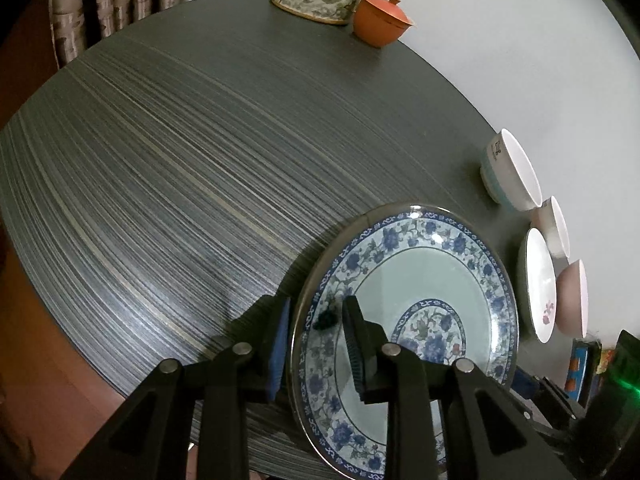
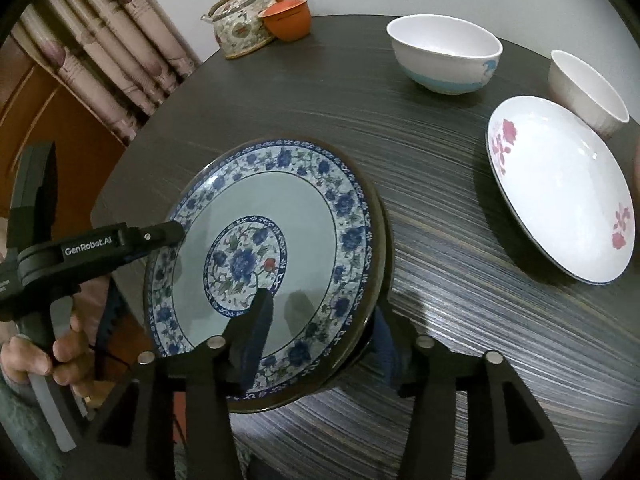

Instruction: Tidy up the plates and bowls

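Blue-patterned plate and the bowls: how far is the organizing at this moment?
Done: nothing stacked yet. In hand: the left gripper seems to pinch the rim of the blue-patterned plate; the right gripper straddles it, fingers open. Remaining: the flower plate, the blue-banded bowl and the small white bowl stand apart.

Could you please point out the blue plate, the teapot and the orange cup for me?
Blue plate (image 2: 260, 208), right wrist view, on its plain inner ring.
Teapot (image 2: 236, 34), right wrist view, on its flowered body.
Orange cup (image 1: 378, 24), left wrist view, on its side wall.
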